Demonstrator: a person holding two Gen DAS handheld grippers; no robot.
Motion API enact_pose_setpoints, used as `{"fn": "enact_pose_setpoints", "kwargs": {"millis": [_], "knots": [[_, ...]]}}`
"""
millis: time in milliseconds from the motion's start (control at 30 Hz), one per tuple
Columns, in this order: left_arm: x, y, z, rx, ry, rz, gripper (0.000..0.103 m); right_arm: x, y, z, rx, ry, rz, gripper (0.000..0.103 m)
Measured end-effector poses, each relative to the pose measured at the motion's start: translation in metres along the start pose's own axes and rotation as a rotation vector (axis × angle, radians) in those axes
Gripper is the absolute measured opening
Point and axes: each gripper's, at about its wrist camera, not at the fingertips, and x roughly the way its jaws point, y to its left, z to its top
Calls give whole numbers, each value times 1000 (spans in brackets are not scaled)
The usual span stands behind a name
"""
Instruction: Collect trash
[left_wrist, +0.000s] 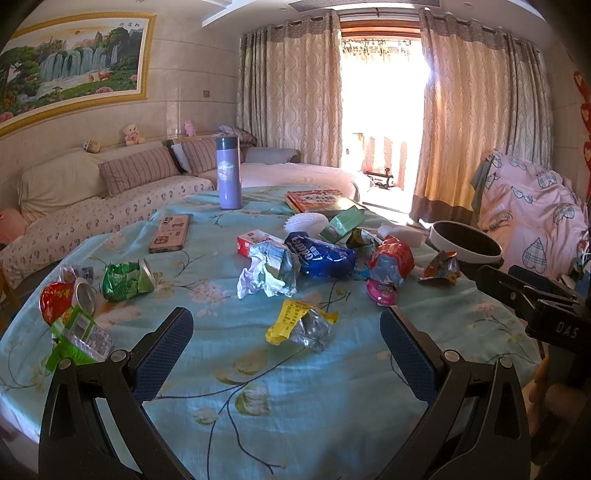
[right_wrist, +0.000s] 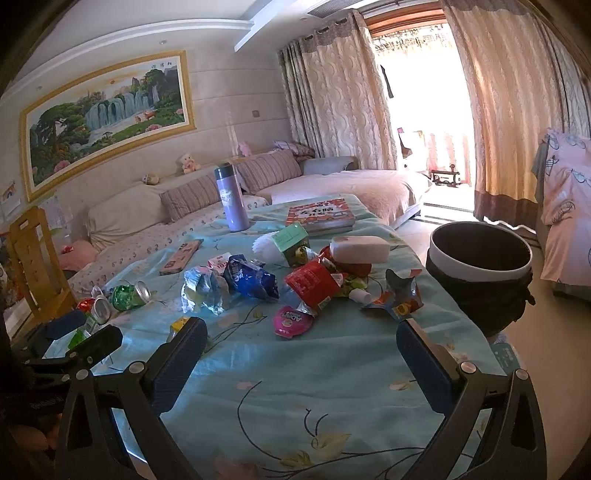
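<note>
Left claw (left_wrist: 286, 347) spread wide and empty just above the worktop (left_wrist: 332, 406), the yellow wrapper (left_wrist: 299, 325) lying between its fingers, probably lined up as first pick. Right claw (right_wrist: 301, 354) likewise wide, holding nothing, aimed at the pink lid (right_wrist: 293, 322) and red packet (right_wrist: 314, 282). Rest of the trash lies mid-worktop; bin (right_wrist: 480, 266) sits off the right edge, within reach for drops.
</note>
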Motion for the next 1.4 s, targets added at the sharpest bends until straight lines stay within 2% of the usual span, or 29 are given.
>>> {"fn": "enact_pose_setpoints", "kwargs": {"millis": [533, 867, 1167, 1333, 1400], "knots": [[2, -3, -1, 7, 7, -3, 103, 1, 1, 1, 3, 1, 1, 103], [15, 0, -6, 16, 45, 2, 103, 9, 0, 2, 2, 21, 7, 103], [46, 8, -10, 23, 134, 6, 92, 33, -5, 8, -22, 59, 21, 102], [66, 10, -13, 31, 182, 16, 86, 58, -11, 12, -16, 109, 22, 95], [73, 12, -13, 28, 199, 15, 79, 70, -14, 13, -13, 137, 18, 90]]}}
